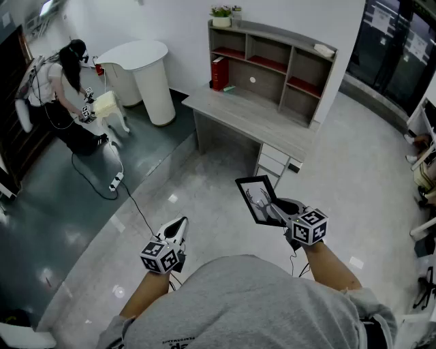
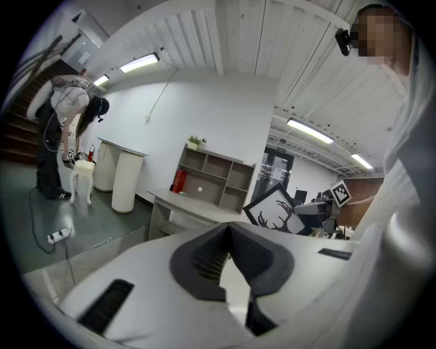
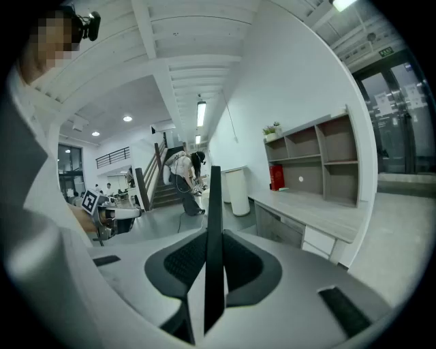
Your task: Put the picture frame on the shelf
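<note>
A black picture frame (image 1: 258, 200) with a white antler print is held above the floor, my right gripper (image 1: 278, 210) shut on its lower edge. Seen edge-on in the right gripper view, the frame (image 3: 214, 232) stands as a thin dark slab pinched between the two pads. In the left gripper view the frame (image 2: 278, 211) shows at right, tilted like a diamond. My left gripper (image 1: 178, 227) hangs over the floor to the left, its jaws shut with nothing between them (image 2: 229, 230). The shelf unit (image 1: 272, 69) sits on a desk (image 1: 242, 116) ahead.
On the shelf stand a red book (image 1: 219, 73) and, on top, a potted plant (image 1: 221, 16). A white rounded counter (image 1: 146, 78) stands at left, with a person (image 1: 65, 92) bent over a small white stool (image 1: 107, 109). A cable and power strip (image 1: 116, 182) lie on the floor.
</note>
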A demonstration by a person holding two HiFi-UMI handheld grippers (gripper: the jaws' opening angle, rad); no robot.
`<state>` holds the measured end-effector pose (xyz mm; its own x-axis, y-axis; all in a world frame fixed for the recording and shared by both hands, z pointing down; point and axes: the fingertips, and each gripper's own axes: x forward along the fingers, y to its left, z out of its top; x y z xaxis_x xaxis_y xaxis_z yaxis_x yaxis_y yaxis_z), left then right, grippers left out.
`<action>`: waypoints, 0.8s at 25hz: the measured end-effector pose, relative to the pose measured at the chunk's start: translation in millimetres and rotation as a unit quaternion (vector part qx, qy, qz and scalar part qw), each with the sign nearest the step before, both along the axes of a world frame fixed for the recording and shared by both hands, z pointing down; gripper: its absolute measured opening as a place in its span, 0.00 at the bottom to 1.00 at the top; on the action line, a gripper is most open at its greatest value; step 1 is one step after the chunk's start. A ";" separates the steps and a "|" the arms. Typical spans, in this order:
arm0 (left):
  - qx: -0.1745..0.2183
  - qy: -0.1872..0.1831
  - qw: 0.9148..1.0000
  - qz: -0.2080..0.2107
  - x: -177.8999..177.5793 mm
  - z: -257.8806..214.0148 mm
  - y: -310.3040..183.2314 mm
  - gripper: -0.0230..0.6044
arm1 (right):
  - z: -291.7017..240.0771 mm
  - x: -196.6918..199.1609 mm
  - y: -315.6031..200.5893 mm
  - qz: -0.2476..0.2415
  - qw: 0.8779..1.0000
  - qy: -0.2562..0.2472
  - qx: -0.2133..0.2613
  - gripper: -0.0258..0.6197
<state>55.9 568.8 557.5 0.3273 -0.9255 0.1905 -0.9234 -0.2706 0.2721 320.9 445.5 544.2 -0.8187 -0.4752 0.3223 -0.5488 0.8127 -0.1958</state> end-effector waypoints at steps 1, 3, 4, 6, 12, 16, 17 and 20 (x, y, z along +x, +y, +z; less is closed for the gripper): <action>0.001 0.000 1.000 0.001 0.7 -0.4 -0.5 0.06 | 0.4 0.6 0.2 0.000 1.000 0.000 0.000 0.17; 0.002 0.001 1.000 0.003 2.2 -0.8 -1.6 0.05 | 1.1 1.5 0.3 0.000 1.000 0.000 0.000 0.17; 0.002 0.001 1.000 0.004 3.0 -0.6 -2.3 0.05 | 1.5 1.8 0.1 0.000 1.000 0.000 0.001 0.17; 0.002 0.000 1.000 0.006 5.2 0.0 -3.9 0.05 | 2.4 2.9 -0.6 0.000 1.000 0.000 0.001 0.17; 0.003 -0.004 1.000 0.008 13.0 -1.6 -9.3 0.05 | 2.3 12.8 -4.9 0.005 1.000 -0.008 -0.002 0.17; 0.002 -0.006 1.000 0.008 20.3 -4.2 -15.5 0.05 | 1.1 20.7 -9.0 0.005 1.000 -0.015 -0.007 0.17; 0.001 -0.007 1.000 0.007 22.7 -4.8 -17.6 0.05 | 0.6 23.2 -10.1 0.003 1.000 -0.016 -0.008 0.17; 0.001 -0.008 1.000 0.006 33.7 -6.8 -23.8 0.05 | -3.2 34.0 -12.1 -0.001 1.000 -0.023 -0.010 0.17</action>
<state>89.6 545.1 550.7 0.3353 -0.9219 0.1942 -0.9245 -0.2822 0.2561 354.9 433.4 540.9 -0.8336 -0.4680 0.2933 -0.5376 0.8094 -0.2364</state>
